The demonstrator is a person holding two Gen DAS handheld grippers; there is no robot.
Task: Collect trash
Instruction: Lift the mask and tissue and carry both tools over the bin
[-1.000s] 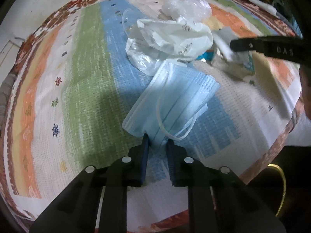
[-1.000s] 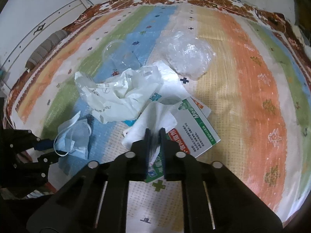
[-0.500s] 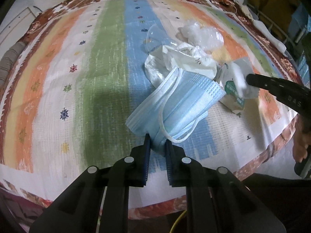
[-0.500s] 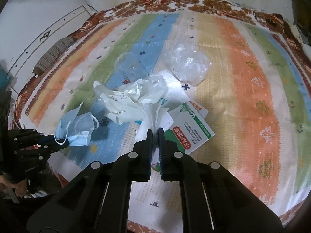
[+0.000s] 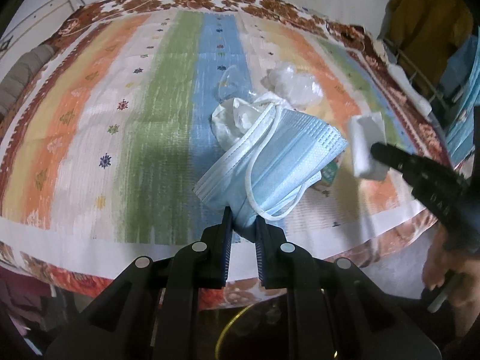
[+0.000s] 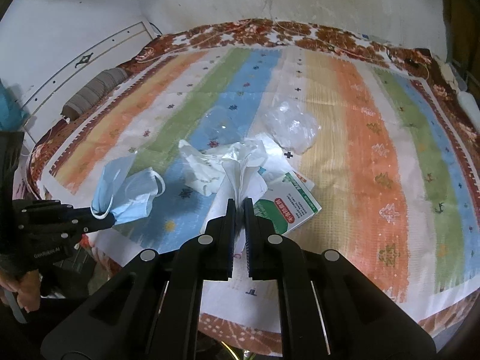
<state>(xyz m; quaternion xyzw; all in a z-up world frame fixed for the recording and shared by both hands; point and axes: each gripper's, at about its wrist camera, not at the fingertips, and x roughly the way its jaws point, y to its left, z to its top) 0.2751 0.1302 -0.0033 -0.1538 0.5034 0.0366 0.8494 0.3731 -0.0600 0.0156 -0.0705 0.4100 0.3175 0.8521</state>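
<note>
My left gripper (image 5: 243,214) is shut on a blue face mask (image 5: 279,156) and holds it above the near edge of the striped bedspread (image 5: 135,120). The mask also shows in the right wrist view (image 6: 126,186), hanging from the left gripper (image 6: 103,220). My right gripper (image 6: 239,204) is shut on a white tissue (image 6: 243,177), lifted off the bed. The tissue also shows in the left wrist view (image 5: 367,147), with the right gripper (image 5: 375,150) behind it.
On the bedspread lie a crumpled white plastic bag (image 6: 207,165), a clear plastic wad (image 6: 291,129), a clear cup (image 6: 219,126) and a green and white box (image 6: 288,207). A rolled grey cloth (image 6: 93,93) lies at the bed's left side. A wall stands behind.
Both grippers have lifted and pulled back toward the bed's near edge, carrying the mask and the tissue up off the bedspread.
</note>
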